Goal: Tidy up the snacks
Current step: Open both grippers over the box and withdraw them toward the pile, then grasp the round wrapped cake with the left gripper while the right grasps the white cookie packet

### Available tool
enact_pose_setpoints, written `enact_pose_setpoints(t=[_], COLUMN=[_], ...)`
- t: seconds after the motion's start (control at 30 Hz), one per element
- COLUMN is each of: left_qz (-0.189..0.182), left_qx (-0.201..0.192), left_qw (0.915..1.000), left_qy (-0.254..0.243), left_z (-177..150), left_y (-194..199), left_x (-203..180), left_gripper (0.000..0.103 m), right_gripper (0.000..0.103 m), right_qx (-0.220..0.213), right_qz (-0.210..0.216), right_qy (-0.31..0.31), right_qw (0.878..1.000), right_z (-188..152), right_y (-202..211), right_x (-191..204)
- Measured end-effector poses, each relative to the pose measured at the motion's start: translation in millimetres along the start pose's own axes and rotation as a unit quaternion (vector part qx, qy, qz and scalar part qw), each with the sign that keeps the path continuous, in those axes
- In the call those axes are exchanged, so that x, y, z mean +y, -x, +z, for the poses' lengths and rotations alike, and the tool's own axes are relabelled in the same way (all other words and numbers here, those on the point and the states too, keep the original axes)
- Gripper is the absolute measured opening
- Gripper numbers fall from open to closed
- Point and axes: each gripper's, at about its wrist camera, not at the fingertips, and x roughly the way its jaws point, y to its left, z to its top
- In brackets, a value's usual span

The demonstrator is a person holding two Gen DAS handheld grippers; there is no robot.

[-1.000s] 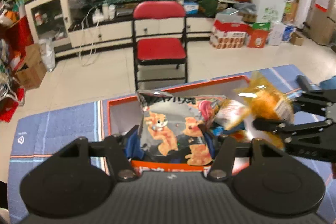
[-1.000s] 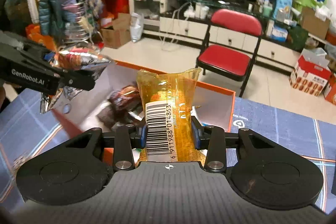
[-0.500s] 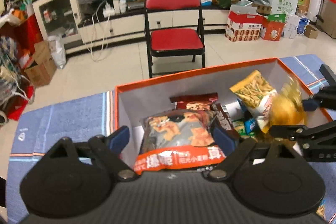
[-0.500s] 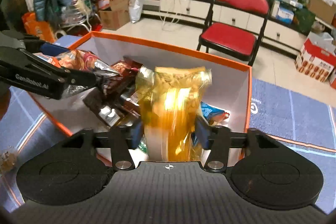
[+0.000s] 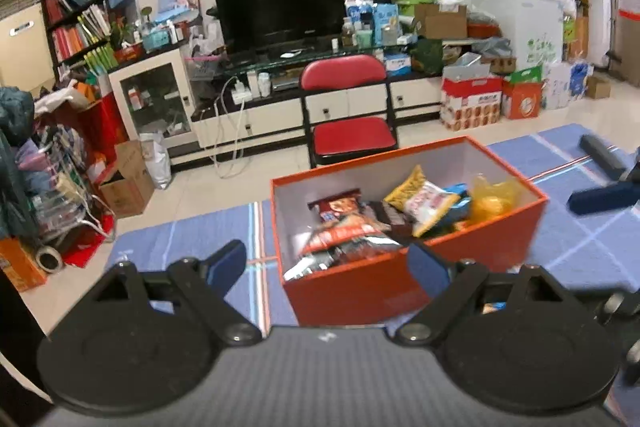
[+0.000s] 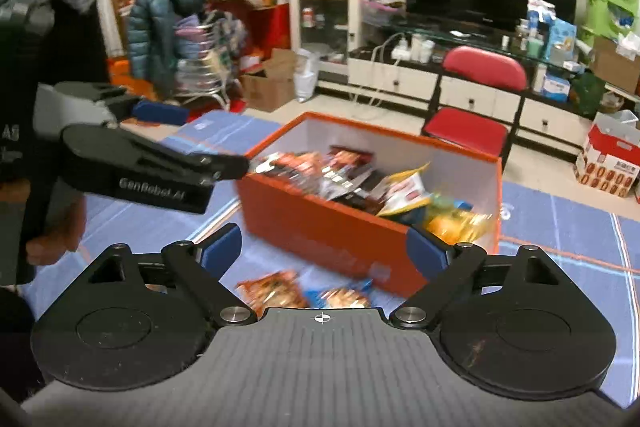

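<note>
An orange box (image 5: 400,283) with white inner walls stands on the blue cloth and holds several snack bags. Among them are a silver and orange bag (image 5: 344,239) at its near left and a clear yellow packet (image 5: 492,203) at its right. My left gripper (image 5: 326,263) hangs open and empty just short of the box's near wall. My right gripper (image 6: 323,251) is empty too, its jaws opening, in front of the box (image 6: 320,227). The yellow packet (image 6: 456,223) lies inside. Two loose snack bags (image 6: 276,291) lie on the cloth between the right fingers.
Blue striped cloth (image 5: 180,243) covers the table around the box. Beyond the table's far edge stands a red folding chair (image 5: 352,135), with a TV cabinet behind it. A hand (image 6: 52,239) holds the left gripper (image 6: 214,141) at the left. The right gripper (image 5: 600,175) shows at the far right.
Both grippers opened and let go of their bags, which now lie in the box. Both have drawn back from over the box toward its near side.
</note>
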Motion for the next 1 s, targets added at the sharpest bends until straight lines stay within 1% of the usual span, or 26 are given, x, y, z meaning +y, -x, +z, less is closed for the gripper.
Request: enact_pose_setpoints(t=[0.1, 0.2, 0.37, 0.43, 0.5, 0.6, 0.63, 0.67, 0.73, 0.83, 0.97, 1.0], left_qz=[-0.008, -0.009, -0.008, -0.008, -0.014, -0.032, -0.044, -0.052, -0.052, -0.04, -0.016, -0.017], left_qx=[-0.009, -0.014, -0.011, 0.0, 0.018, 0.053, 0.067, 0.077, 0.087, 0.085, 0.094, 0.103], left_qw=[0.9999, 0.9998, 0.9999, 0.9999, 0.9993, 0.9954, 0.993, 0.9915, 0.9915, 0.9941, 0.995, 0.9942], left_qy=[0.007, 0.008, 0.006, 0.012, 0.031, 0.073, 0.087, 0.091, 0.082, 0.054, 0.027, 0.025], left_z=[-8, -15, -27, -36, -49, -79, -92, -103, -123, -137, -139, -138], left_y=[23, 39, 47, 46, 43, 40, 39, 40, 45, 50, 36, 28], left_x=[1, 1, 5, 9, 19, 37, 40, 40, 34, 27, 33, 38], left_gripper=[0.089, 0.089, 0.089, 0.089, 0.089, 0.089, 0.089, 0.089, 0.089, 0.089, 0.089, 0.09], right_gripper=[0.083, 0.083, 0.084, 0.084, 0.085, 0.085, 0.085, 0.085, 0.085, 0.085, 0.086, 0.086], right_qx=[0.001, 0.002, 0.013, 0.021, 0.033, 0.051, 0.057, 0.063, 0.071, 0.074, 0.068, 0.075], right_qz=[0.004, 0.009, 0.013, 0.016, 0.021, 0.041, 0.047, 0.05, 0.054, 0.063, 0.07, 0.073], right_qy=[-0.003, -0.021, -0.04, -0.049, -0.062, -0.079, -0.081, -0.08, -0.077, -0.072, -0.042, -0.036], right_qw=[1.0, 1.0, 0.999, 0.998, 0.997, 0.995, 0.994, 0.994, 0.993, 0.993, 0.994, 0.994], right_z=[-10, -20, -38, -46, -60, -91, -101, -108, -118, -121, -107, -104], right_y=[12, 19, 19, 16, 11, 2, -2, -6, -12, -22, -42, -50], right_x=[16, 25, 32, 33, 34, 41, 43, 45, 51, 52, 50, 51])
